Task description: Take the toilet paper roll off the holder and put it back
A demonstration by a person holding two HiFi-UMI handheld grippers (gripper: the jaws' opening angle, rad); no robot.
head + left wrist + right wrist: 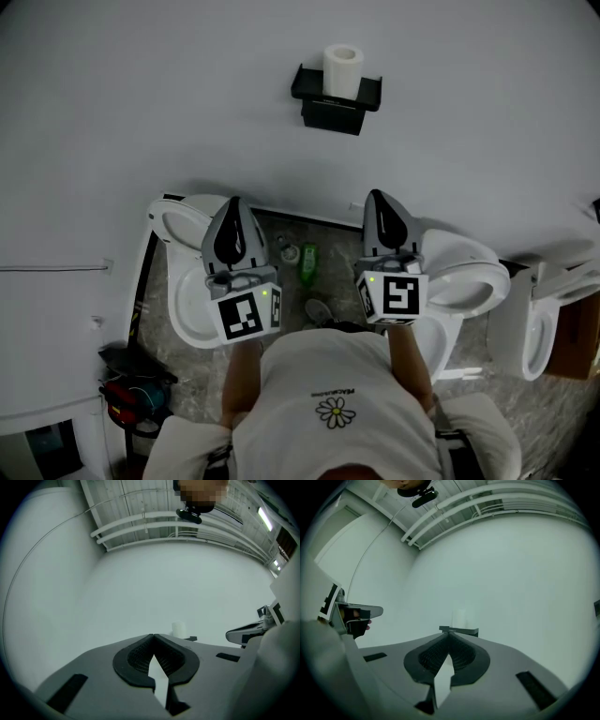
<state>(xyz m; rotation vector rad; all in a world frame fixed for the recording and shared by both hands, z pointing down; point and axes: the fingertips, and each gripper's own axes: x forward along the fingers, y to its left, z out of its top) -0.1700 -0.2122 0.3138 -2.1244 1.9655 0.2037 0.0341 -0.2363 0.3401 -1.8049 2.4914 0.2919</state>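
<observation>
A white toilet paper roll (342,67) stands upright on a black wall holder (336,97) high on the white wall. Both grippers hang well short of it, side by side. My left gripper (234,201) is shut with nothing in it, its tips meeting (153,635); the roll (178,629) shows small, just beyond and to the right of them. My right gripper (377,194) is also shut and empty (449,633), with the roll (460,618) and the holder (459,631) straight ahead above its tips.
Below the grippers stand white toilets (183,281) (469,272), with a third toilet (534,328) at the right. A green bottle (307,262) sits on the stone floor between them. A red and black object (131,394) lies low left.
</observation>
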